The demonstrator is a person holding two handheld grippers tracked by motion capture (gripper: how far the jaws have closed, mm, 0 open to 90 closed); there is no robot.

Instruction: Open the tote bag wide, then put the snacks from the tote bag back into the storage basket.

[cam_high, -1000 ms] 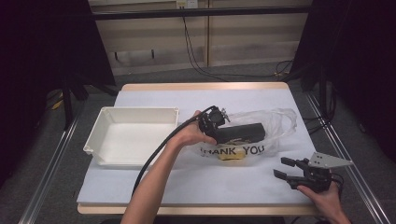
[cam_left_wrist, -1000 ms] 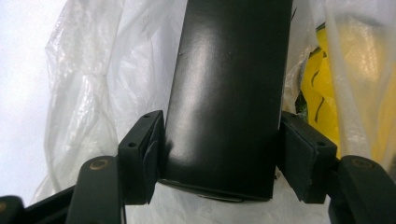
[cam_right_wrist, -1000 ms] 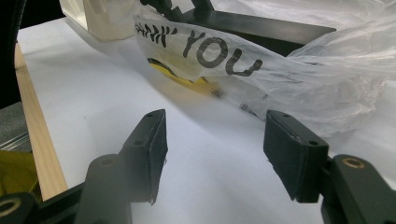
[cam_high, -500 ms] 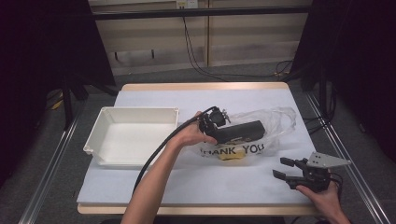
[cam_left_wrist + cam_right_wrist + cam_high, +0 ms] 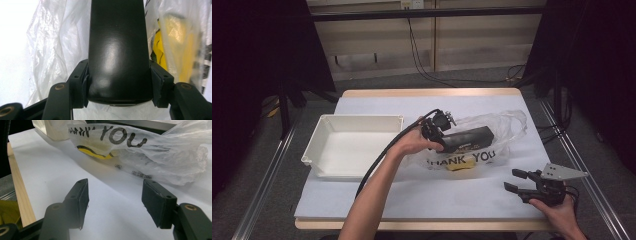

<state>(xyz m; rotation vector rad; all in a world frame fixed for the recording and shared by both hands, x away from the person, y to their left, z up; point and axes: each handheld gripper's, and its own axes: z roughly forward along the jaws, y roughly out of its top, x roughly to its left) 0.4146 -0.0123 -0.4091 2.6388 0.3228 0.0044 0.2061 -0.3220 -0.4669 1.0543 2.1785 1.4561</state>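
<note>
Here the left gripper (image 5: 443,134) pinches a black case (image 5: 468,139) at its end, jaws clamped on both sides, over the clear plastic bag (image 5: 492,135) mid-table beside the white tray (image 5: 314,145). Near the table's front right, the right gripper (image 5: 515,180) rests with jaws spread.

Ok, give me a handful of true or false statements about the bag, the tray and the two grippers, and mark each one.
1. The left gripper is clamped on a black case. True.
2. The white tray holds the black case. False: the tray is empty; the case lies at the plastic bag.
3. The right gripper grips the bag. False: its jaws stand open over bare table, short of the bag.
4. The bag carries the words THANK YOU. True.
5. Something yellow lies inside the bag. True.
</note>
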